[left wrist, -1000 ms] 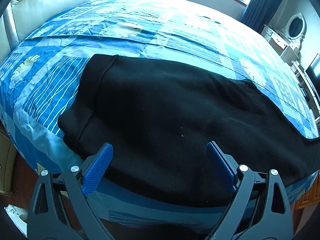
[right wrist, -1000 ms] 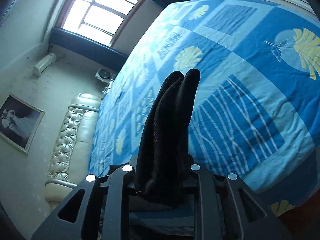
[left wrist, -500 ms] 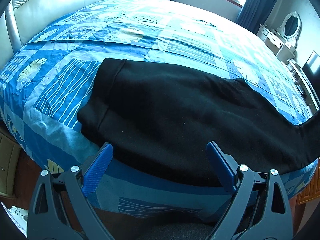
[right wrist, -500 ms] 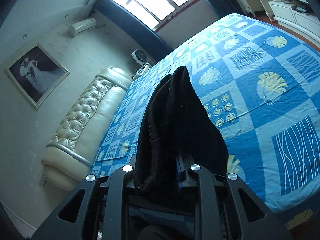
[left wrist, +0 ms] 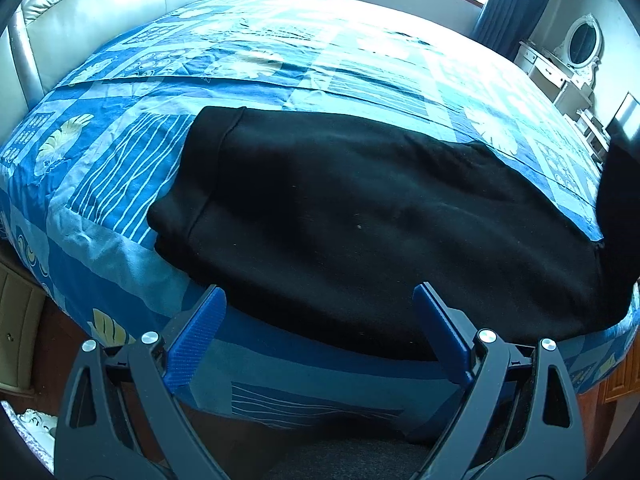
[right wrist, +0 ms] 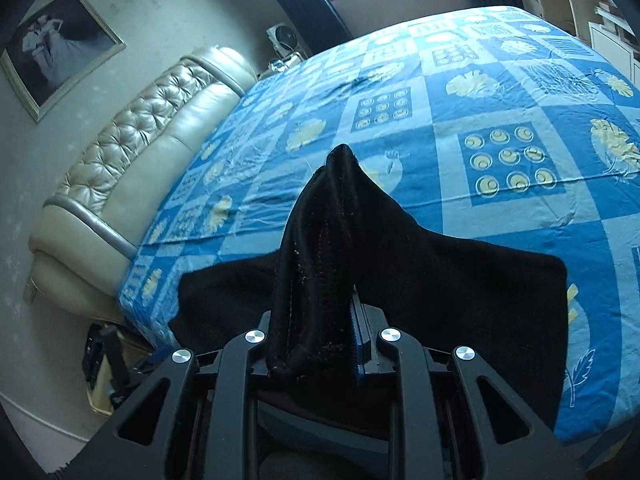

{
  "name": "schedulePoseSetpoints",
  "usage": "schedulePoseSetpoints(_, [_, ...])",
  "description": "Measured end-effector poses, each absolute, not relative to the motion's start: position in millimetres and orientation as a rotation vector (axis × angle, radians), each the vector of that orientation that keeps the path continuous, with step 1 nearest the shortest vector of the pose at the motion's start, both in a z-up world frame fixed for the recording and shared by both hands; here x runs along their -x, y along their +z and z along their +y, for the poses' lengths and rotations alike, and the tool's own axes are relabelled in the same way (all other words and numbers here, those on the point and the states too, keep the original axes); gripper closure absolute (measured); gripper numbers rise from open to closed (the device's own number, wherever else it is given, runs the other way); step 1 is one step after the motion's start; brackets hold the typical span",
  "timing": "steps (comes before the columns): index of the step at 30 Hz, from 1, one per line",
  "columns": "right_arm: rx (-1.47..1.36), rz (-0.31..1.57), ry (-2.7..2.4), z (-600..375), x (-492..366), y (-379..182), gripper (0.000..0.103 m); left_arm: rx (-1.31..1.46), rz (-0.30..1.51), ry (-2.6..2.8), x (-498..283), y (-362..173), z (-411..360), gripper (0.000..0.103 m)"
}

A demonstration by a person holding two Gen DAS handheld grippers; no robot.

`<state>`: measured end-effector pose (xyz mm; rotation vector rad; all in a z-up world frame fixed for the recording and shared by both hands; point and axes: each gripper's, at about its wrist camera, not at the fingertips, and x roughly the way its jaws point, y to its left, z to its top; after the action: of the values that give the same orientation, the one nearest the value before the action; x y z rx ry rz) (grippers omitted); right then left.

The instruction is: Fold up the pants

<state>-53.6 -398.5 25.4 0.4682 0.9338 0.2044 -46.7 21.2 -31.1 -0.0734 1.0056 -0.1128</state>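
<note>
One pair of black pants (left wrist: 360, 216) lies spread along the near edge of a bed (left wrist: 120, 168) covered in a blue patterned quilt, waistband toward the cream padded headboard (right wrist: 132, 152). The leg end is lifted off the quilt, bunched and pinched between the pressed-together fingers of the right gripper (right wrist: 316, 344). The left gripper (left wrist: 320, 320) hovers with fingers spread wide and empty, just short of the fabric's near edge. Folding well likely calls for carrying the held cuffs straight along the garment toward the waistband, keeping the layers aligned, while the left gripper steadies the fold line. Drift sideways could skew the edges or drag cloth off the bed.
</note>
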Motion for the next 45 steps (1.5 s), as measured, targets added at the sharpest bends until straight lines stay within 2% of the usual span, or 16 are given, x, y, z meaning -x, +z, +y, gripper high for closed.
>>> schedulePoseSetpoints(6, [-0.394, 1.054, 0.192, -351.0, 46.1, -23.6, 0.081, 0.061, 0.985, -0.135, 50.5, -26.0, 14.1, 0.009])
schedulePoseSetpoints(12, [-0.321, 1.102, 0.166, -321.0, 47.6, -46.9, 0.081, 0.064, 0.983, -0.141, 51.0, -24.4, 11.3, 0.009])
schedulePoseSetpoints(30, [-0.339, 1.101, 0.121, -304.6, 49.6, -54.6, 0.076, 0.053, 0.987, -0.170, 55.1, -25.4, 0.9, 0.009])
schedulePoseSetpoints(34, [-0.396, 1.094, 0.147, -303.4, 49.8, -55.0, 0.067, 0.054, 0.987, -0.170, 55.1, -25.5, 0.6, 0.009])
schedulePoseSetpoints(45, [-0.493, 1.105, 0.240, -284.1, 51.4, -65.1, 0.063, 0.049, 0.988, -0.176, 55.8, -26.7, -2.5, 0.009])
